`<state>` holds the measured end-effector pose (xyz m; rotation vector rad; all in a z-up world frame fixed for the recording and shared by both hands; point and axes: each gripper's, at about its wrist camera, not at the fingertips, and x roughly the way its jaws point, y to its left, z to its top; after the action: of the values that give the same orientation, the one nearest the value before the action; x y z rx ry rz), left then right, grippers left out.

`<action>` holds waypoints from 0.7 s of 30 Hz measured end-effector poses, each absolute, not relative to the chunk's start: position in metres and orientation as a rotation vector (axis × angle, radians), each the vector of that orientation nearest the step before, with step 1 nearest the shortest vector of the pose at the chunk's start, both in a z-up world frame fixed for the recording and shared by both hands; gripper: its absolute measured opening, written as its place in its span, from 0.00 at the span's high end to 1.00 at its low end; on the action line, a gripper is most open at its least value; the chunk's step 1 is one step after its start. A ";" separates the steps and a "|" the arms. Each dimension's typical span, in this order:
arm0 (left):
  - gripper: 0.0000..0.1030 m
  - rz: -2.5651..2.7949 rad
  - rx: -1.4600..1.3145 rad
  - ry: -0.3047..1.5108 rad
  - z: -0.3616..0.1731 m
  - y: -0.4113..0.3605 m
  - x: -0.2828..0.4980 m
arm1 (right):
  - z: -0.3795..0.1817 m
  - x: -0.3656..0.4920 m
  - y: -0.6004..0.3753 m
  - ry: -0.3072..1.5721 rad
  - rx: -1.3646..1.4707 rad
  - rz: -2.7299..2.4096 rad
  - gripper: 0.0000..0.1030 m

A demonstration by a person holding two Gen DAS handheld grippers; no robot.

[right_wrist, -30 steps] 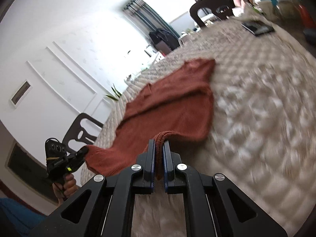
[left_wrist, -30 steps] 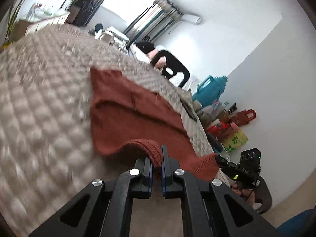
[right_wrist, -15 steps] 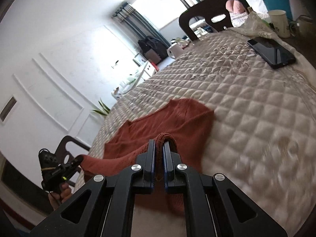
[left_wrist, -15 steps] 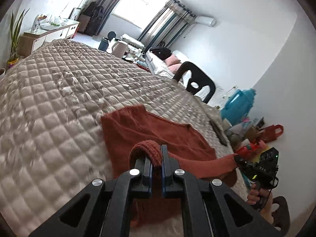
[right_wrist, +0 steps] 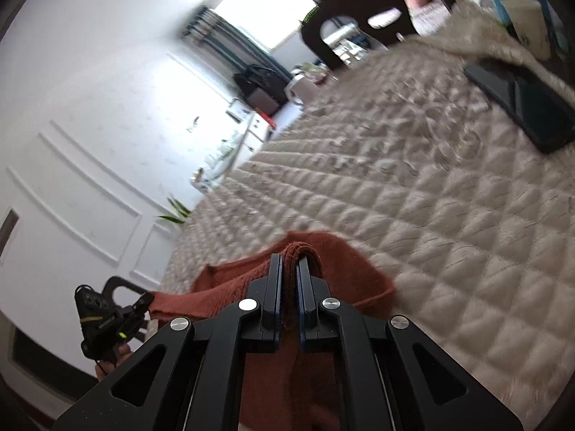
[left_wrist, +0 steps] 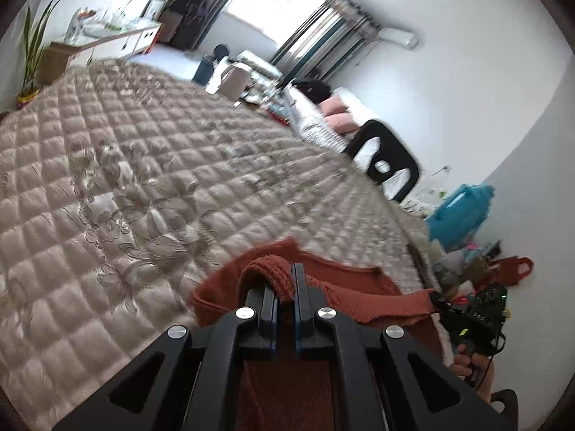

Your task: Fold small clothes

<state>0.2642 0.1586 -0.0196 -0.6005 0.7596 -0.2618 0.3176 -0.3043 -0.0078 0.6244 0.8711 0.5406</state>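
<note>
Left gripper (left_wrist: 285, 287) clamps rust knit garment (left_wrist: 359, 298) edge, lower centre; right gripper (right_wrist: 290, 276) pinches opposite edge. Risk: uneven pull, knit slips from pinch, fold skews on quilted cover (left_wrist: 143, 179).

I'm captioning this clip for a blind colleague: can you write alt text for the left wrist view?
The left gripper is shut on a bunched edge of a rust-red knit garment above a beige quilted bedspread. At lower right, the right gripper holds the garment's other end, which stretches between them. A black chair and curtained window are behind.
</note>
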 end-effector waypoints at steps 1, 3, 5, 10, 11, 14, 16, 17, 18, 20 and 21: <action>0.93 -0.254 -0.603 0.778 -0.026 0.159 0.270 | -0.011 0.322 -0.304 0.882 0.626 0.535 0.94; 0.93 -0.243 -0.612 0.804 -0.037 0.159 0.277 | -0.021 0.330 -0.301 0.915 0.630 0.523 0.94; 0.92 -0.241 -0.627 0.826 -0.045 0.160 0.281 | -0.027 0.336 -0.299 0.938 0.633 0.512 0.94; 0.81 -0.224 -0.662 0.800 -0.043 0.168 0.274 | -0.028 0.340 -0.303 0.922 0.659 0.481 0.79; 0.74 -0.211 -0.658 0.780 -0.039 0.172 0.271 | -0.025 0.338 -0.306 0.901 0.659 0.478 0.78; 0.68 -0.179 -0.664 0.716 -0.023 0.181 0.261 | -0.013 0.334 -0.313 0.831 0.681 0.489 0.78; 0.68 -0.184 -0.657 0.693 -0.013 0.180 0.256 | -0.005 0.330 -0.313 0.810 0.672 0.482 0.78; 0.68 -0.196 -0.629 0.686 -0.008 0.174 0.252 | -0.001 0.326 -0.310 0.801 0.651 0.490 0.78; 0.68 -0.207 -0.599 0.686 -0.004 0.167 0.249 | 0.002 0.324 -0.305 0.795 0.630 0.503 0.78; 0.68 -0.244 -0.543 0.696 0.000 0.148 0.244 | 0.007 0.318 -0.289 0.808 0.560 0.534 0.78; 0.68 -0.270 -0.517 0.710 0.000 0.137 0.242 | 0.006 0.316 -0.281 0.824 0.523 0.540 0.78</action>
<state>0.2423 0.1368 0.0003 -0.5169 0.7098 -0.2697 0.3162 -0.2807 0.0062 0.5228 0.8244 0.5403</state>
